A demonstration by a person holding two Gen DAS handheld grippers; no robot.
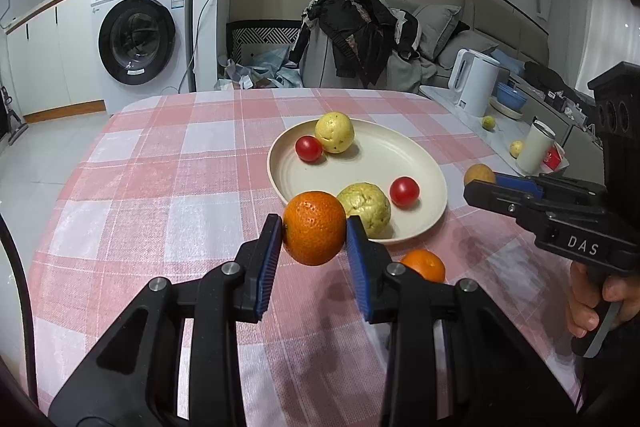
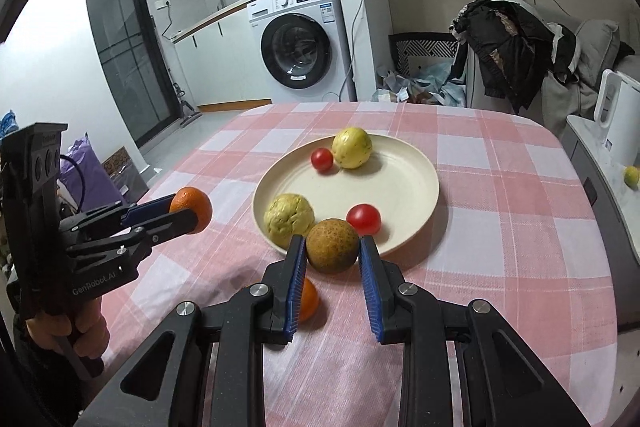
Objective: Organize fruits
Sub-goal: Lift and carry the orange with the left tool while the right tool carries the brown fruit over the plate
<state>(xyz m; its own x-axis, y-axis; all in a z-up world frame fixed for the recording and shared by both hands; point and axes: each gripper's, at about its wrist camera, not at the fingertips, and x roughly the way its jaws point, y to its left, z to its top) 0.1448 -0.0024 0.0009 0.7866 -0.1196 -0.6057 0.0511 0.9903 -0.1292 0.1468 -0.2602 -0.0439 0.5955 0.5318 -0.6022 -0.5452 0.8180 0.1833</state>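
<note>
My left gripper (image 1: 314, 233) is shut on an orange (image 1: 314, 233), held above the checked tablecloth just short of the cream plate (image 1: 400, 151). My right gripper (image 2: 332, 247) is shut on a brownish round fruit (image 2: 332, 246) at the plate's (image 2: 400, 183) near rim. On the plate lie two yellow-green guavas (image 1: 334, 132) (image 1: 365, 209) and two red tomatoes (image 1: 308, 148) (image 1: 404, 191). A second orange (image 1: 424, 264) rests on the cloth below the near rim, half hidden behind my right finger in the right wrist view (image 2: 308, 301). Each view shows the other gripper with its fruit (image 1: 480, 175) (image 2: 191, 209).
The table's pink checked cloth (image 1: 180, 187) stretches left and near. To the right stands a side counter with a white kettle (image 1: 474, 83), a white cup (image 1: 538, 147), blue bowls and two small yellow fruits. A washing machine (image 1: 140, 39) and a clothes-draped chair stand beyond the table.
</note>
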